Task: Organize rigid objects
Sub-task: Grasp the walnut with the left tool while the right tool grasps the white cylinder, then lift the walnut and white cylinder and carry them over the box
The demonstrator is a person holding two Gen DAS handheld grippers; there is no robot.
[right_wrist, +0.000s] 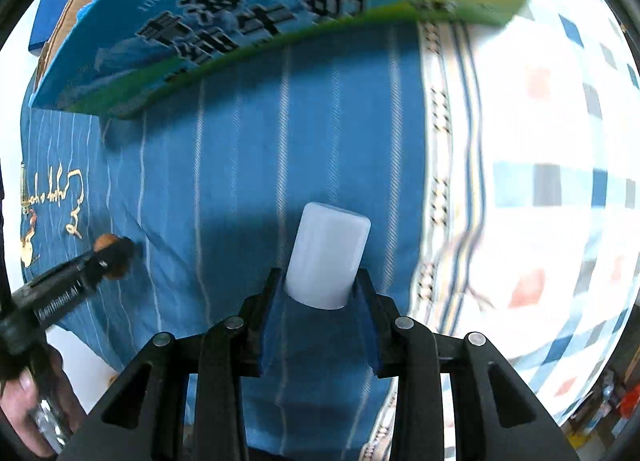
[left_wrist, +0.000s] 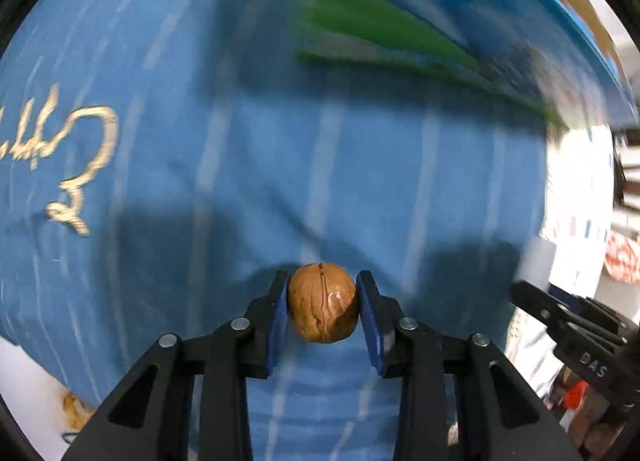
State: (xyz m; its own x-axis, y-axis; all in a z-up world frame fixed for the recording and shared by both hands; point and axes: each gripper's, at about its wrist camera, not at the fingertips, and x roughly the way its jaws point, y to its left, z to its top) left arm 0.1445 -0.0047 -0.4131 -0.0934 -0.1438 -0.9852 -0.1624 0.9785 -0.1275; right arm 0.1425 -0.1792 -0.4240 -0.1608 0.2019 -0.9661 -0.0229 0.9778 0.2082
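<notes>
The blue striped cloth (right_wrist: 320, 133) spans your work area, with the printed carton (right_wrist: 248, 17) at its far edge. Your right gripper (right_wrist: 320, 289) is clamped on the white cylinder (right_wrist: 326, 253), which projects forward beyond its fingertips. Your left gripper (left_wrist: 322, 301) clenches the walnut (left_wrist: 322, 301) between its blue pads (left_wrist: 370, 317).

Blue striped cloth (right_wrist: 320, 133) with gold embroidery (left_wrist: 76, 165); checkered sheet (right_wrist: 560, 181) beside it.

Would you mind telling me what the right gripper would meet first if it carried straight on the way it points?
Holding the white cylinder, the right gripper points along the blue striped cloth toward the blue milk carton box. The box looks first, though depth is unclear.
</notes>
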